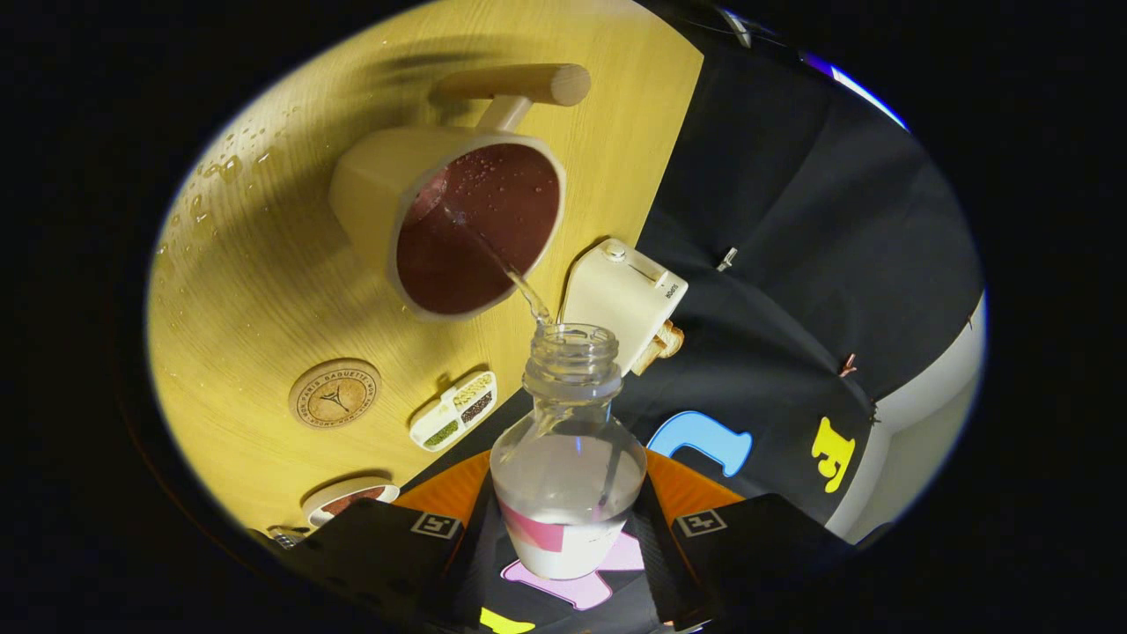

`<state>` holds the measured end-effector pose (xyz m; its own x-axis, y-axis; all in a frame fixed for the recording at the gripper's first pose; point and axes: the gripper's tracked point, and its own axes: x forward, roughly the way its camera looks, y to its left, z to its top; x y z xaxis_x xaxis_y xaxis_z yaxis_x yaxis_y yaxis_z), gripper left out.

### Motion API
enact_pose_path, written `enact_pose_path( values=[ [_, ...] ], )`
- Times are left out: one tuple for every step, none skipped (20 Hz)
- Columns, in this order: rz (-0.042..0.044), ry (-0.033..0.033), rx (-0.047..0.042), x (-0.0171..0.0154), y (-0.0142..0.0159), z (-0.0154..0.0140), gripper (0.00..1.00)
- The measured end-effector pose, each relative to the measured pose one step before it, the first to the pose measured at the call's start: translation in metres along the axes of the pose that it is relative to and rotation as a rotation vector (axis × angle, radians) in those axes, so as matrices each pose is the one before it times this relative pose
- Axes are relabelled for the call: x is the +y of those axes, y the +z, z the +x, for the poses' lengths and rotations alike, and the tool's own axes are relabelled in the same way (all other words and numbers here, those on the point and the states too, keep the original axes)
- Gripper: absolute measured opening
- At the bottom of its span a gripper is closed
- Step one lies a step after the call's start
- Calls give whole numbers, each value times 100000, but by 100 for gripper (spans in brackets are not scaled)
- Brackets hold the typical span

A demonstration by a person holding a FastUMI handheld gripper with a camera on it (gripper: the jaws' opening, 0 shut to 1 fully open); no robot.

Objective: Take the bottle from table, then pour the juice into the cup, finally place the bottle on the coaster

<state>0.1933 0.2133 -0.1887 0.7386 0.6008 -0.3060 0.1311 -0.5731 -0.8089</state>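
My gripper [568, 528] is shut on a clear bottle [569, 458], both fingers pressing on its lower body near the pink label. The bottle has no cap and is tipped toward the cream cup [458, 220] just beyond its mouth. A thin clear stream [519, 282] runs from the bottle's neck into the cup, whose inside is dark reddish-brown. The cup has a wooden handle [515, 86]. A round wooden coaster [335, 393] lies on the yellow table [264, 264], beside the cup and off to one side of the fingers.
A white toaster [623, 295] with toast stands at the table's edge next to the bottle's mouth. A small white divided tray [454, 410] of seeds lies near the coaster. A bowl [348, 498] sits close to one finger. Water drops dot the table beyond the cup.
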Motion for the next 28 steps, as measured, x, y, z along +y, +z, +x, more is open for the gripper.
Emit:
enact_pose_path(
  values=[
    [-155, 784, 152, 291, -160, 120, 73],
    [-537, 583, 148, 104, -158, 83, 73],
    [-950, -109, -105, -122, 10, -10, 73],
    [-994, -170, -333, -111, 90, -30, 73],
    [-660, -207, -389, 27, 153, 107, 73],
    [-534, -109, -391, -66, -27, 18, 73],
    [-442, -88, -198, -46, 106, -7, 73],
    [-305, -126, -113, -13, 66, -36, 73],
    [-234, 8, -80, -57, 144, -57, 73],
    [-232, 271, -126, 54, 76, 41, 73],
    [-596, 75, -268, -48, 56, -13, 73],
    [-1078, -143, -657, -87, 173, -51, 73],
    [-1445, -388, -469, -48, 62, 25, 73],
    [-1321, -444, -5, -178, 61, -172, 73],
    [-820, -202, 222, -113, -49, -60, 73],
    [-216, -110, 188, 0, -73, -24, 73],
    [-43, -18, 101, -43, -11, 43, 73],
    [62, -224, 20, -52, 15, 10, 73],
    [-18, -32, 180, -24, -56, 3, 73],
    [82, -71, 57, -21, -63, -59, 73],
    [-227, -226, -140, -84, -52, 75, 73],
    [-385, -226, -152, -63, 2, 14, 73],
    [-278, -71, -159, -77, -7, 62, 73],
    [-215, -115, -108, -55, -75, 33, 73],
    [28, 34, 102, -31, -72, 63, 73],
    [263, 94, 180, 8, -95, 1, 73],
    [235, 121, 199, 29, -35, 33, 73],
    [174, 27, 313, -30, -188, 16, 73]
  ],
)
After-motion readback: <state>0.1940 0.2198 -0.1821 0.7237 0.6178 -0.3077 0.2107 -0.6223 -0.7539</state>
